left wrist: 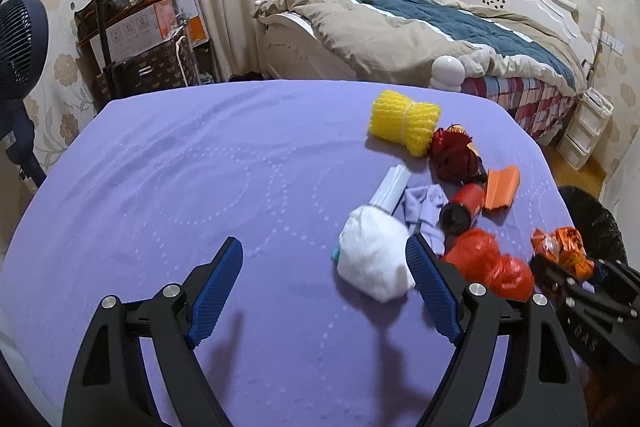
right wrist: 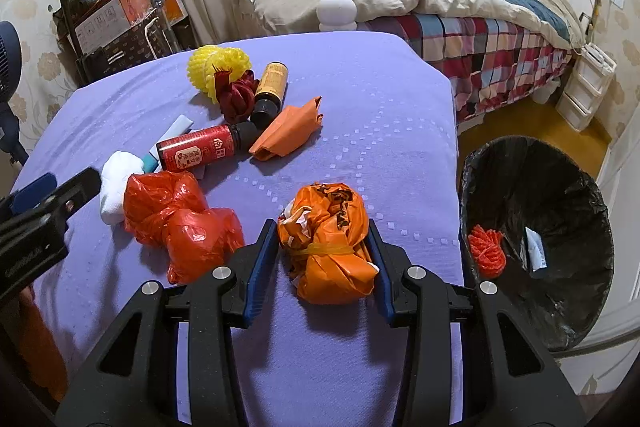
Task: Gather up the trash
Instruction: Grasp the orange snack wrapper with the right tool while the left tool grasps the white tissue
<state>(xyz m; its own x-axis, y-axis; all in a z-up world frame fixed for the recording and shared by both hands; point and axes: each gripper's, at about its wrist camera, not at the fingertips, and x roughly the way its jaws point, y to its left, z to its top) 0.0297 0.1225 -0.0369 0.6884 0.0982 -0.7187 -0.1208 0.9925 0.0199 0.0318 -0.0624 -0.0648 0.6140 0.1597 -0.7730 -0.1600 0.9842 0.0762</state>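
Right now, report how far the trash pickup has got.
Done: an orange net ball and a paper scrap lie in the black-lined bin. In hand: the right claw grips the tied orange bag. Left: the red bag, white wad, bottles and yellow netting; the left claw is open, empty.

I could read very little. The red bottle [right wrist: 196,151] lying on the tabletop [right wrist: 380,99] carried a label with white Chinese characters and a small white logo, too small for me to make out. The amber bottle [right wrist: 271,89] had printed lines I couldn't read. The cardboard box [left wrist: 134,29] showed handling pictograms, and the right gripper [left wrist: 582,277] bore faint letters, illegible
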